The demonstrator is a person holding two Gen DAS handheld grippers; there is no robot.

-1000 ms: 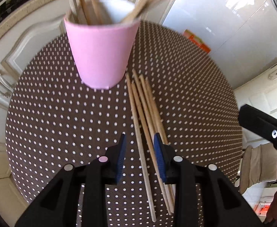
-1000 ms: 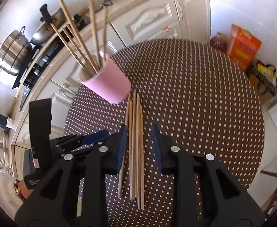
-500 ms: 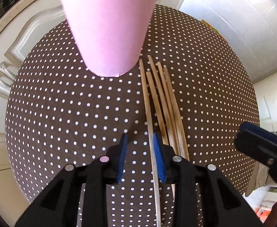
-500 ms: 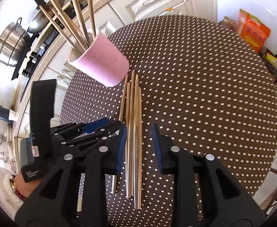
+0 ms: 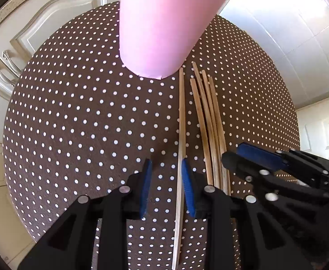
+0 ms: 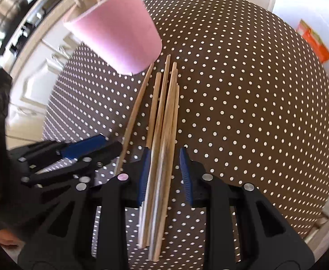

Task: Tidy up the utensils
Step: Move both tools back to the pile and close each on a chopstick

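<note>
A pink cup with several wooden chopsticks in it stands on a round brown polka-dot table. Several loose chopsticks lie side by side just in front of the cup. My left gripper is open, low over the table, with one separate chopstick lying between its jaws near the right pad. My right gripper is open and straddles the bundle of the other chopsticks. The two grippers are side by side, each showing in the other's view.
White kitchen cabinets with metal handles stand beyond the table's left edge. An orange package lies on the floor to the right. A hob with pots is at the far left.
Both grippers have moved down and forward toward the chopsticks and cup. The single chopstick now lies between my left jaws, and the bundle lies between my right jaws.
</note>
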